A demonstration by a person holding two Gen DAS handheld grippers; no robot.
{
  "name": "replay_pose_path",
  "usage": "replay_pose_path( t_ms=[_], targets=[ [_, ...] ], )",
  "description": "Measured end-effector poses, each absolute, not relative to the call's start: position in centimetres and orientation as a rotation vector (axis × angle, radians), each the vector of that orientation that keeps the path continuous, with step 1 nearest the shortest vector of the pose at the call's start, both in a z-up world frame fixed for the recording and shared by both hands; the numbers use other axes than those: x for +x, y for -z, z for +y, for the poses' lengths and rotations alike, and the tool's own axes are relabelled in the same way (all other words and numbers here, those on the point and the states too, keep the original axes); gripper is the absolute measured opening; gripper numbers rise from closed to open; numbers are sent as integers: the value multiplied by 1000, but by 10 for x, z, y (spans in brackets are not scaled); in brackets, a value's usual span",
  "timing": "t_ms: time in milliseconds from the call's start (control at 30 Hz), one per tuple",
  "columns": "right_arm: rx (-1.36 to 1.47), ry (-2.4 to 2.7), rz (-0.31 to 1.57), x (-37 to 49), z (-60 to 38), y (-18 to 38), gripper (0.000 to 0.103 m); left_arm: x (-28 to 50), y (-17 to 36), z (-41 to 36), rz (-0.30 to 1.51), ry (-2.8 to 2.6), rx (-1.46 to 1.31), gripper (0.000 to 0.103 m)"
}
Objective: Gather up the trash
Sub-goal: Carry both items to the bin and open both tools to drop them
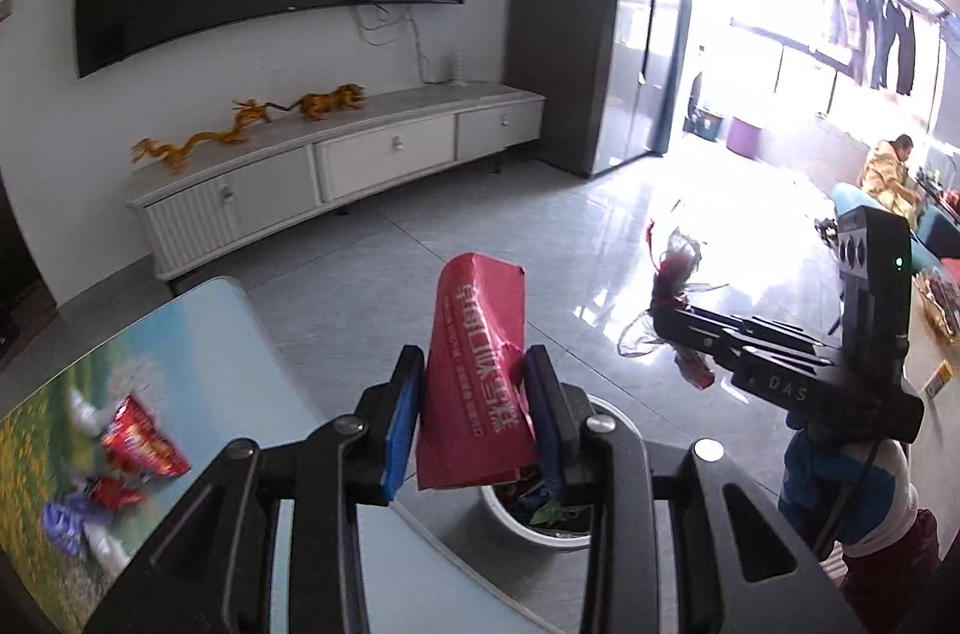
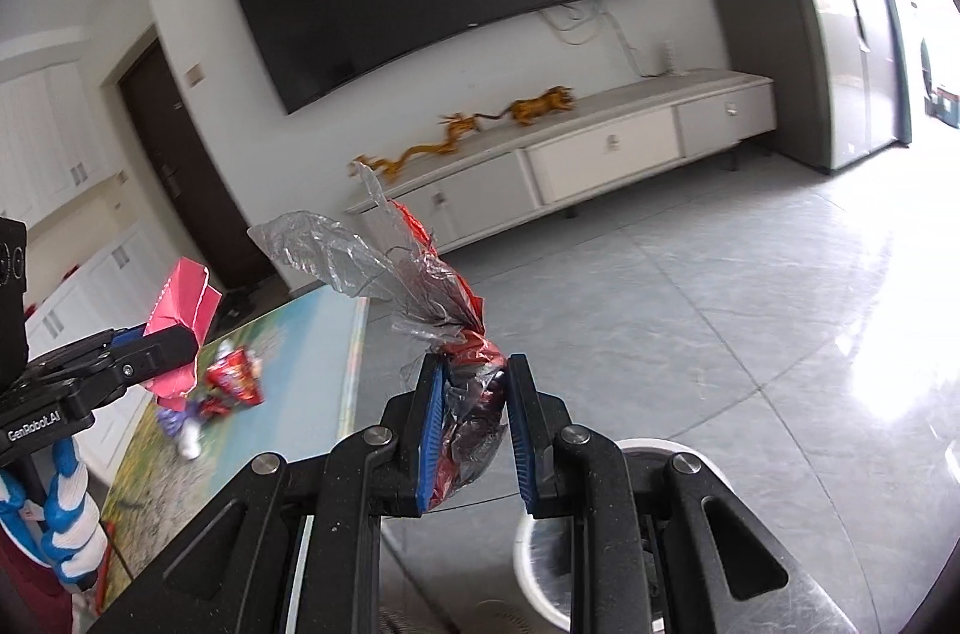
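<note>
Bin [image 1: 543, 529] mostly hidden behind fingers [image 1: 401, 430] and red packet [image 1: 477, 376]; contents unreadable. Same bin in right wrist view cut by gripper body, only rim [image 2: 654, 448] showing. Wrappers on worktop [image 1: 180, 364] motion-blurred: red [image 1: 141, 439] and purple [image 1: 60, 523], no print legible. Crumpled film [image 2: 462, 406] hides what's inside. Balcony [image 1: 780, 34] blown out by glare. Seated person [image 1: 894, 175] too small to make out. Gloved hand [image 2: 66, 532] cropped at frame edge.
</note>
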State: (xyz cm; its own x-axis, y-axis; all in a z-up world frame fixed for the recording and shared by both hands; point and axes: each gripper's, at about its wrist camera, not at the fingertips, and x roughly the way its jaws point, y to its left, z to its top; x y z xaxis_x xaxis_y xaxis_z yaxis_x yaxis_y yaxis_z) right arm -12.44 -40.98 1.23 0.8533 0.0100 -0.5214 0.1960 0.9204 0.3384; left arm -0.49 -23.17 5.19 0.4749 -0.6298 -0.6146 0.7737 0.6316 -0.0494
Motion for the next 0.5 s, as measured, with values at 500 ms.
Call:
replay_pose_path(
  t_ms=[500],
  targets=[
    [614, 284, 871, -103, -498, 144, 23, 33, 91, -373, 997, 959, 341, 36]
  ],
)
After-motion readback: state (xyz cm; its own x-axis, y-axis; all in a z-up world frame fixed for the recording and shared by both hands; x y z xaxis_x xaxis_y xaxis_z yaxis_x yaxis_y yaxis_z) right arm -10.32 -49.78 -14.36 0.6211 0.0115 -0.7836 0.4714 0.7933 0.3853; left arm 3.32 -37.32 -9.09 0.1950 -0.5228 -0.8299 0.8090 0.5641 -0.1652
